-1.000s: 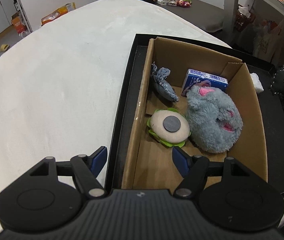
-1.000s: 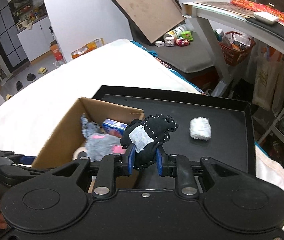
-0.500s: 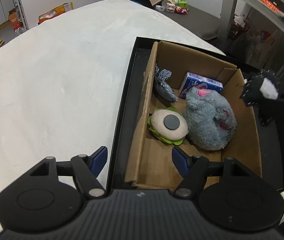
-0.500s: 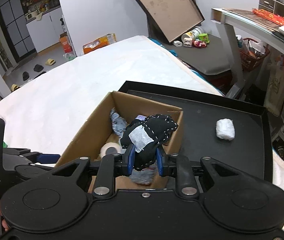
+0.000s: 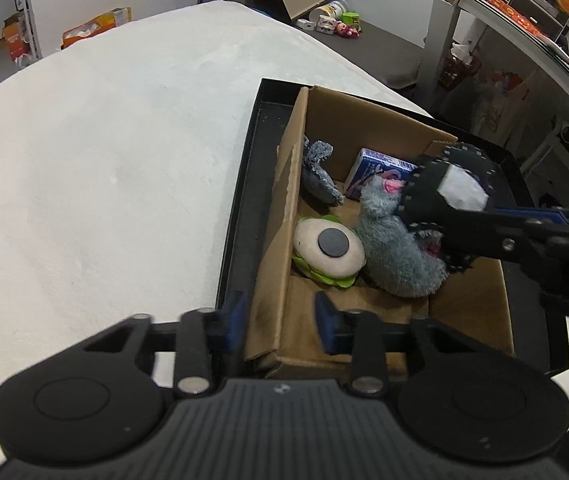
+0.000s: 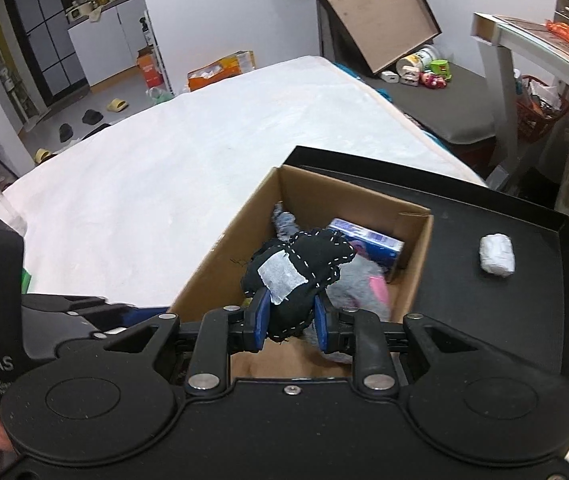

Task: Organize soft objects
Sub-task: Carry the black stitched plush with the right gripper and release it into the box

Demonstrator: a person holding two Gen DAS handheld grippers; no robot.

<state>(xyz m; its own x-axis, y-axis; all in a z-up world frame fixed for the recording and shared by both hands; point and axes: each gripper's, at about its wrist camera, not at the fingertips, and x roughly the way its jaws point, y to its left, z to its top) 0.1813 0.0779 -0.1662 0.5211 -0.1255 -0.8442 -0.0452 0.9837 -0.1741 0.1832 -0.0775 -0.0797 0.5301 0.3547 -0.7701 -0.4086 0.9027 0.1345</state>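
Observation:
A cardboard box (image 5: 368,120) (image 6: 220,256) stands in a black tray (image 5: 236,216) (image 6: 484,320) on the white bed. In it lie a grey plush (image 5: 392,256), a white and green burger-like toy (image 5: 326,246), a grey cloth scrap (image 5: 316,172) and a blue packet (image 5: 376,170). My right gripper (image 6: 290,322) is shut on a black stitched soft toy (image 6: 304,268) (image 5: 440,196) and holds it above the box over the grey plush. My left gripper (image 5: 280,322) is open, its fingers either side of the box's near left wall.
A white wrapped bundle (image 6: 496,256) lies on the tray to the right of the box. The white bed (image 5: 104,160) spreads to the left. A desk (image 6: 524,36) and floor clutter stand beyond the bed.
My right gripper has carried the black toy leftward from beside the box to over its inside. My left gripper has closed in on the box's near left wall.

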